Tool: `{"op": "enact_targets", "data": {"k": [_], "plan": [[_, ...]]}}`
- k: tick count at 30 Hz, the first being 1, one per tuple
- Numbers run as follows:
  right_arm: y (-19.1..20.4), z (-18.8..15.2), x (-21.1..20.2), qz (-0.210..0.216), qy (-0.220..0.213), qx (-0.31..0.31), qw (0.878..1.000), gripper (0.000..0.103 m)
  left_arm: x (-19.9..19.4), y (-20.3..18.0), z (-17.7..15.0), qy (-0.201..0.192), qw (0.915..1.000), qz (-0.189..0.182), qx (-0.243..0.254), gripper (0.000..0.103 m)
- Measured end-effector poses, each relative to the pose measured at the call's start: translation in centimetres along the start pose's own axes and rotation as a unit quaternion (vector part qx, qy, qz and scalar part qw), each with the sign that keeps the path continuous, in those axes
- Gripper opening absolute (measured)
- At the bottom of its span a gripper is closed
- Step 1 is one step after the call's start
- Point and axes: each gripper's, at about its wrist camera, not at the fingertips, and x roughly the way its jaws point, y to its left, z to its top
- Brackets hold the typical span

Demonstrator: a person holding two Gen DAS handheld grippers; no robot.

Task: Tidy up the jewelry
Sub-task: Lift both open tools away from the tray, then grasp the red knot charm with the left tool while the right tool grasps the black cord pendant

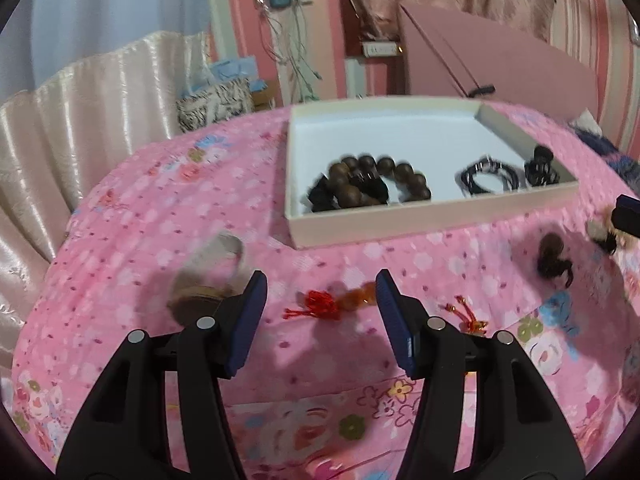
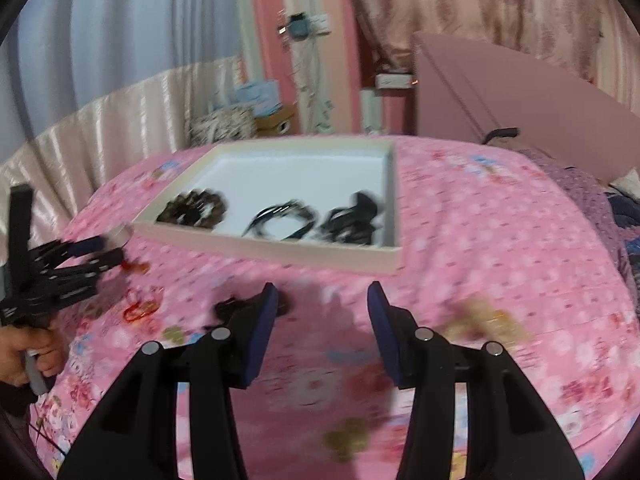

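My left gripper (image 1: 322, 312) is open just above the pink floral cloth. A red tassel charm with amber beads (image 1: 332, 300) lies on the cloth between its fingertips, untouched. A second red and gold tassel (image 1: 468, 316) lies to its right, and a beige bangle (image 1: 212, 276) to its left. My right gripper (image 2: 322, 312) is open and empty, with a black clip (image 2: 248, 304) behind its left finger and a blurred golden piece (image 2: 488, 320) to its right. The white box (image 1: 432, 224) holds a brown bead bracelet (image 1: 376, 180), black hair ties (image 1: 486, 178) and a black claw clip (image 1: 540, 168).
A brown claw clip (image 1: 554, 256) lies loose on the cloth near the box's front right corner. The box's pink lid (image 1: 500, 56) leans behind it. In the right wrist view a hand (image 2: 28, 356) holds the left gripper (image 2: 110, 250) at the far left. Curtains hang beyond the bed.
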Motion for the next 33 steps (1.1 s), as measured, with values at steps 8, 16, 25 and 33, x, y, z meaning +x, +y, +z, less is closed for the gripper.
{"op": "enact_targets", "data": {"k": [8,16,25,33], "plan": [[5.4,-1.3,3.0,0.030,0.039,-0.049,0.998,0.047,1.9,0.1,0.0,0.036,0.9991,-0.022,-0.006,0.025],[6.3,-1.6,5.9,0.015,0.084,-0.065,0.994,0.027,1.6,0.5,-0.2,0.031,0.9983,-0.046,-0.017,0.008],[4.2,-1.4,4.7,0.025,0.051,-0.014,0.998,0.026,-0.3,-0.2,-0.9,0.004,0.9986,-0.052,-0.007,0.007],[3.4,-1.1,3.0,0.013,0.004,0.008,1.000,0.026,-1.7,-0.7,-0.6,-0.028,0.9983,-0.051,0.002,0.006]]}}
